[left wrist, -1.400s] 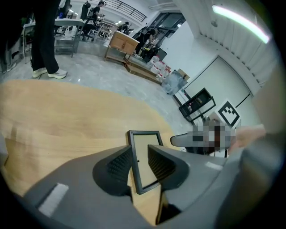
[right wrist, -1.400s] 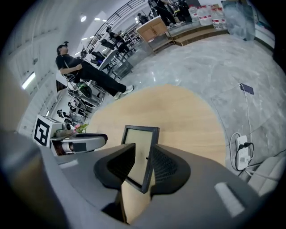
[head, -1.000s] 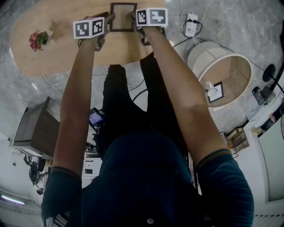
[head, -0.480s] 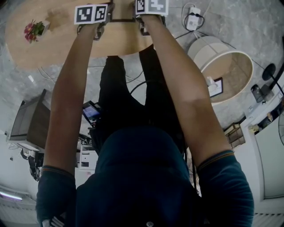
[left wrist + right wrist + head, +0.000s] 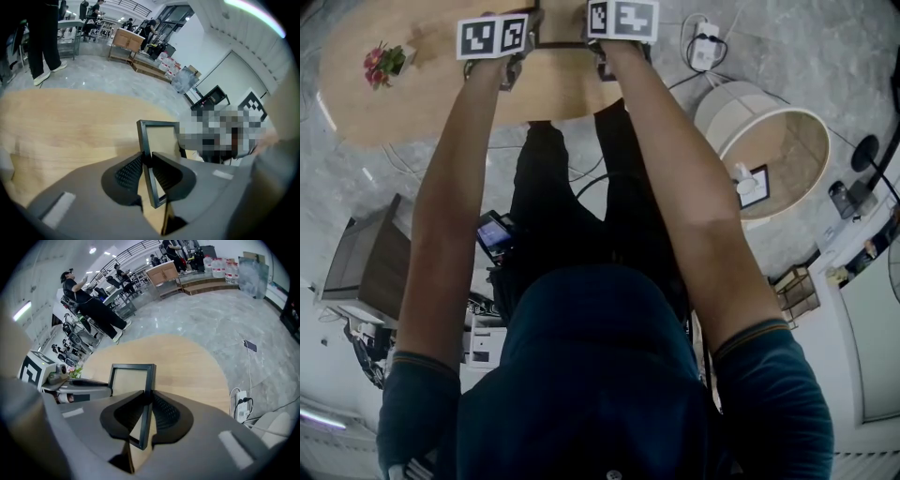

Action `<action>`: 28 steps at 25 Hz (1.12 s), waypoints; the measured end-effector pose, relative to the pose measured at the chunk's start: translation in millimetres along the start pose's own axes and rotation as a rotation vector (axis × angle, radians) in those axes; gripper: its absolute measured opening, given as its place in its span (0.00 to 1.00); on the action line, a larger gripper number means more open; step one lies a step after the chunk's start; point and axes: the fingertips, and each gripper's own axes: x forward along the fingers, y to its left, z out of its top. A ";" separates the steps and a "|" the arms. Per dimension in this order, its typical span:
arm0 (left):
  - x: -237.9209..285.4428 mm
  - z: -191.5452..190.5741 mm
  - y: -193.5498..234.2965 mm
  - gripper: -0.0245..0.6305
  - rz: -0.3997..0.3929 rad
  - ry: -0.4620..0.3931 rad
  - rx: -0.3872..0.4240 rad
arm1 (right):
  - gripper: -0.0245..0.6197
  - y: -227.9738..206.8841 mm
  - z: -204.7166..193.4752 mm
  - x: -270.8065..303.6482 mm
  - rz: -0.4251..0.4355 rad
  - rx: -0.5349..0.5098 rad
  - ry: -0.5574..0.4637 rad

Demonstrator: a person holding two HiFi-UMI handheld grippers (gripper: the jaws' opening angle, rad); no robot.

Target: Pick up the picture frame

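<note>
Two thin holds: left hand-held gripper (image 5: 146,159) and right hand-held gripper (image 5: 149,402) each pinched a side rail of the picture frame (image 5: 159,124); uneven pulling could twist it free.

A grey marble floor (image 5: 825,37) spreads under an oval wooden tabletop (image 5: 412,103). A white power strip (image 5: 705,52) lies near a round pale drum (image 5: 727,108). A strip light (image 5: 253,15) glows overhead.
</note>
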 end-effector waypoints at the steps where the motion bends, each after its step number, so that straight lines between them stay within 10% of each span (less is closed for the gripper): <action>1: -5.1 5.6 -1.7 0.13 0.002 -0.009 0.008 | 0.14 2.7 4.1 -4.6 -0.003 -0.004 -0.010; 28: -263.6 167.8 -97.4 0.12 0.008 -0.423 0.241 | 0.14 167.9 140.8 -254.3 0.017 -0.189 -0.484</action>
